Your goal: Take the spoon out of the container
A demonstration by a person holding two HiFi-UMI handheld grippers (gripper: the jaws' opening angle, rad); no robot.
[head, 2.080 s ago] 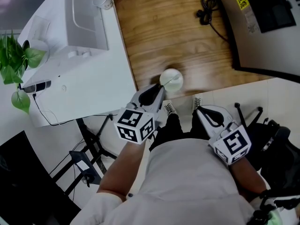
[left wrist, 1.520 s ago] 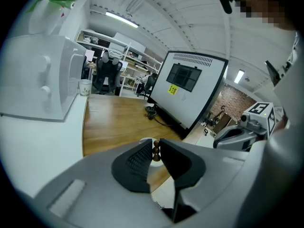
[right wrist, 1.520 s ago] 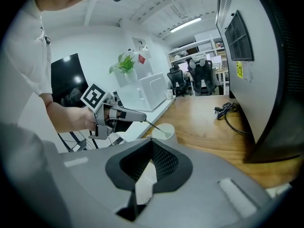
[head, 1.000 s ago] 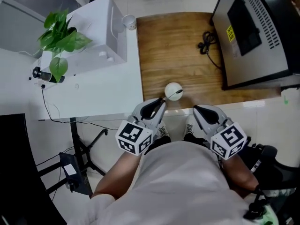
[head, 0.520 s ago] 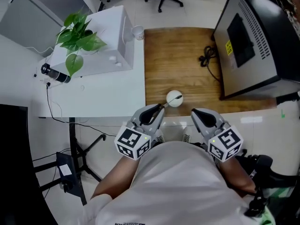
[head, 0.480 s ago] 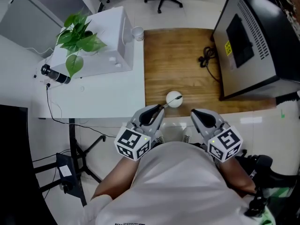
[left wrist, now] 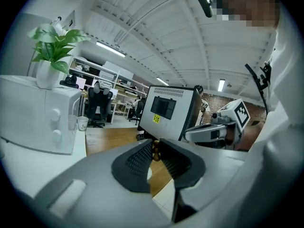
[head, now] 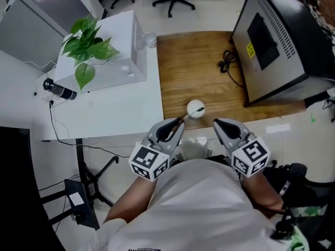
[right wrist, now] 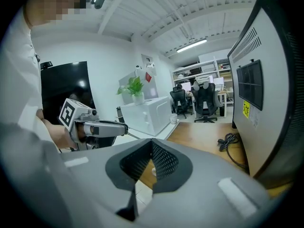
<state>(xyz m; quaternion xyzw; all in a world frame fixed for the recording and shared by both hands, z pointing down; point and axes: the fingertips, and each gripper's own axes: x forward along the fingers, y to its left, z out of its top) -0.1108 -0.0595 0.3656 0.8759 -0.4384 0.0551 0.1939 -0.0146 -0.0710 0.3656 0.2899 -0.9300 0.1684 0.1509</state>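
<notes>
A white round container (head: pixel 195 109) sits on the wooden table (head: pixel 199 67) near its front edge. A thin spoon (head: pixel 189 113) runs from the container back to my left gripper (head: pixel 180 122), which is shut on its handle. In the left gripper view the brown handle end (left wrist: pixel 155 148) is pinched between the dark pads, with the container (left wrist: pixel 148 173) just below. My right gripper (head: pixel 215 122) hovers to the right of the container, jaws together and holding nothing. The right gripper view has its pads (right wrist: pixel 159 161) meeting over the container (right wrist: pixel 154 171).
A white desk (head: pixel 120 109) joins the wooden table on the left, carrying a white box appliance (head: pixel 112 51), a plant (head: pixel 86 48) and a paper cup (head: pixel 150 39). A black cable (head: pixel 226 61) and a large grey cabinet (head: pixel 277 35) stand at the right.
The head camera's view has shifted and pulled back. Both grippers hold the same places by the container, the left one still closed on the spoon.
</notes>
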